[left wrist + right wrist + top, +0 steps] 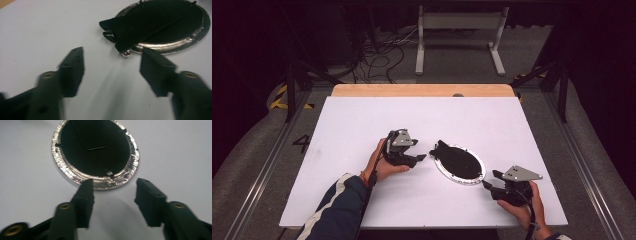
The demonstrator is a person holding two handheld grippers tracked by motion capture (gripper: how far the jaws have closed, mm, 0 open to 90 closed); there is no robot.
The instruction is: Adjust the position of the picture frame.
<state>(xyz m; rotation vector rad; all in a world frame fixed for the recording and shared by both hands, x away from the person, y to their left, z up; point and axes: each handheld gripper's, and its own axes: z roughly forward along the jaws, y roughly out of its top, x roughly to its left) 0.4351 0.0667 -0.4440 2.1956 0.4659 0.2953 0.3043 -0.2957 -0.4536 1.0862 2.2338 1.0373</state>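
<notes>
An oval picture frame lies face down on the white table, its silver rim around a black backing. Its black stand flap sticks out past the rim toward the left. My left gripper is just left of the flap, open, with nothing between its jaws. My right gripper sits at the frame's near right end, open and empty, with its left fingertip at the rim's edge.
The white board covers a wooden table whose far edge shows. Bare board lies around the frame. Beyond the table are a white stand and cables on the floor.
</notes>
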